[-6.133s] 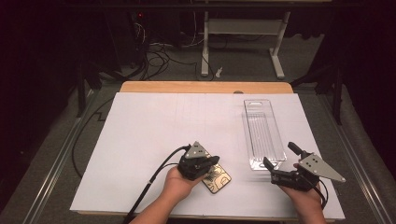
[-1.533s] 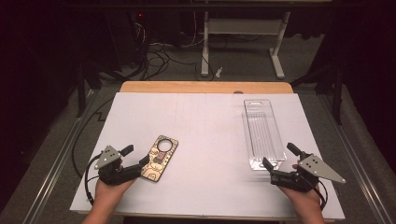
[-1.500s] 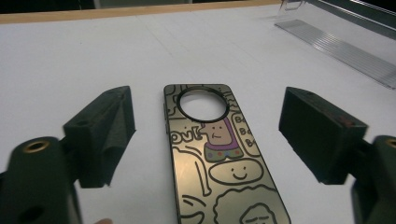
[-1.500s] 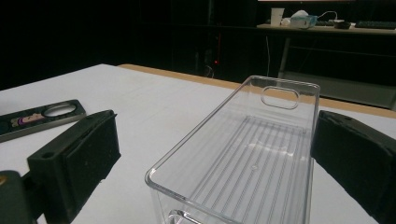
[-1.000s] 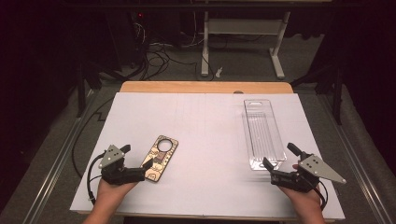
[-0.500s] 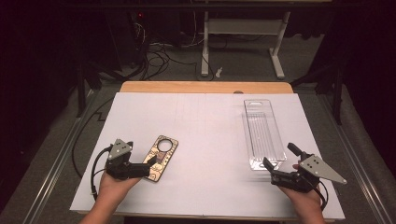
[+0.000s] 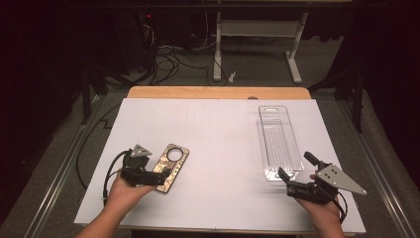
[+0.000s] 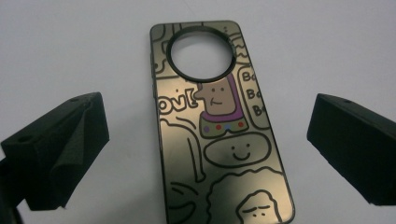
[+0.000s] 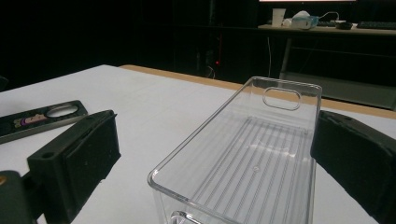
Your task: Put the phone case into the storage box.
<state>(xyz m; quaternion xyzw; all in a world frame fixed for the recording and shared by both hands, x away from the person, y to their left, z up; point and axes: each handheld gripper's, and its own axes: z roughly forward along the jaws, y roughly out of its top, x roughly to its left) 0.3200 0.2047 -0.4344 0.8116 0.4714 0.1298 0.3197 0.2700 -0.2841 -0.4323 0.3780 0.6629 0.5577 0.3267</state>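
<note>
A gold phone case (image 7: 171, 162) with cartoon drawings (image 8: 219, 140) and a round camera hole lies flat on the white table at the left. My left gripper (image 7: 157, 176) is open, and its two jaws stand wide on either side of the case's lower half (image 8: 208, 105) without touching it. A clear plastic tray (image 7: 279, 141) lies at the right. My right gripper (image 7: 295, 166) is open at the tray's near end (image 9: 243, 163). Its left jaw stands clear of the tray wall and its right jaw is close beside the other wall (image 9: 215, 121).
A white sheet (image 7: 218, 134) covers the table, with a wooden edge (image 7: 218, 92) at the back. Beyond it are a dark floor, cables and a desk frame (image 7: 255, 29). A black cable (image 7: 111, 171) trails from the left gripper.
The left gripper has slid right toward the phone case, so its jaws now straddle the near end. Several seconds ago that gripper and case were at the table's middle. The right gripper has stayed put.
</note>
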